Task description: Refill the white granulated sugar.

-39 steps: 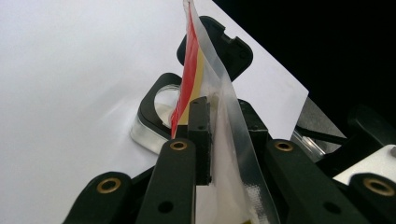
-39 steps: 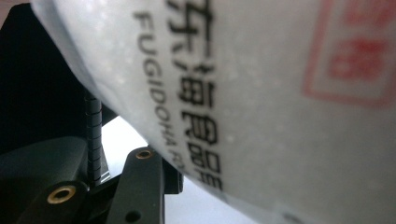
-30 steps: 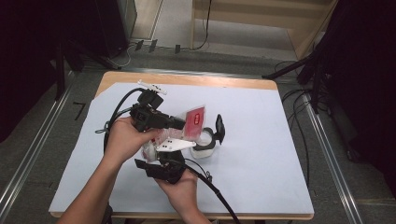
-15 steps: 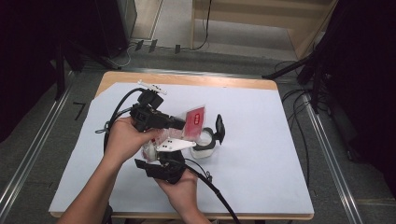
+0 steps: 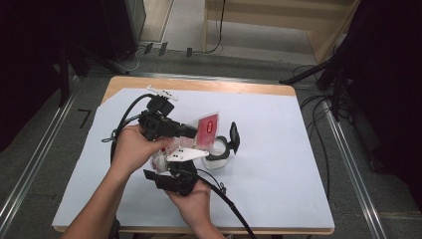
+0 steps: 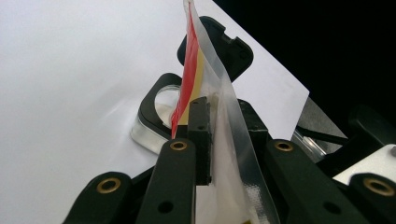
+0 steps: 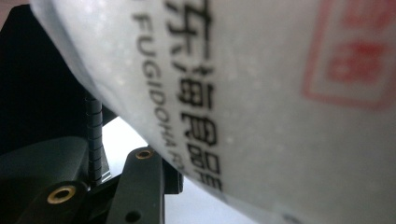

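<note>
Grippers meet mid-table over the white sheet [image 5: 278, 149]: we hold the left gripper [image 6: 208, 135] nearly closed, its jaws pinching the upper edge of a clear pouch [image 6: 219, 88] w/ a red-and-yellow label. Pouch hangs tilted just above a clear container [image 5: 217, 153] w/ a black rim, its black lid [image 5: 234, 135] flipped up — container stands on the sheet, right beside both hands. Our right gripper [image 5: 171, 175] sits partly closed around the pouch's bulging lower body [image 7: 261, 93], printed text close up against its camera — pad contact we can't tell.
</note>
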